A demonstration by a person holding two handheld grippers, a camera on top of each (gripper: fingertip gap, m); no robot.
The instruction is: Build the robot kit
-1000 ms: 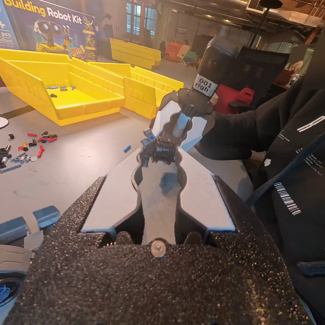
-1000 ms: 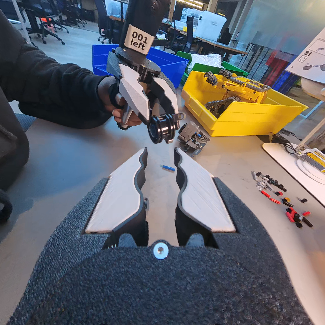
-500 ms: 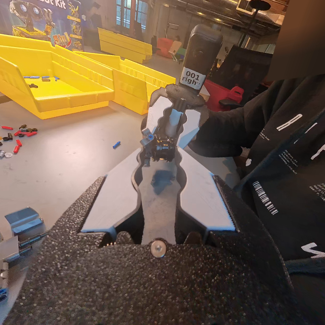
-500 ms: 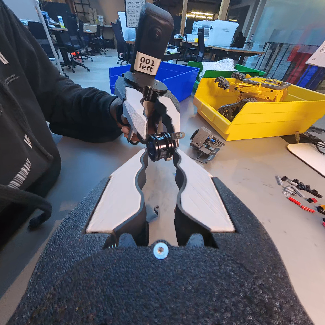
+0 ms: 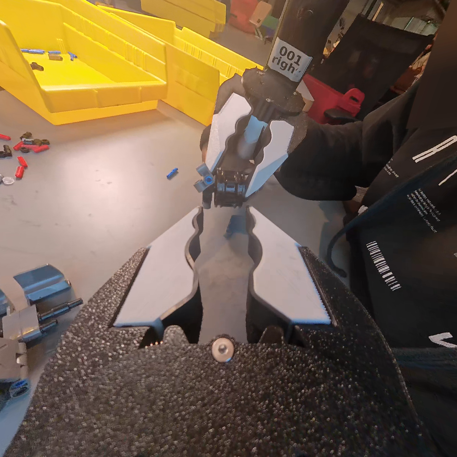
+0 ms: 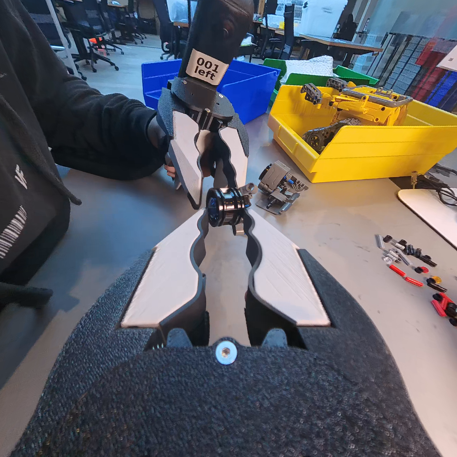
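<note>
At frame centre, the right gripper (image 6: pixel 225 217) pinches a black wheel (image 6: pixel 226 206) between its fingertips, above the grey table (image 6: pixel 333 222). The left gripper (image 5: pixel 223 212) stands spread just below the wheel, holding nothing and apart from it.

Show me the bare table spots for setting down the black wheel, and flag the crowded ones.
Free: the grey table between the scattered red and black pins, the blue pin and the left gripper; also between the grey assembly and the loose parts. Crowded: around those parts and beside the yellow bin. The right gripper holds the black wheel.
</note>
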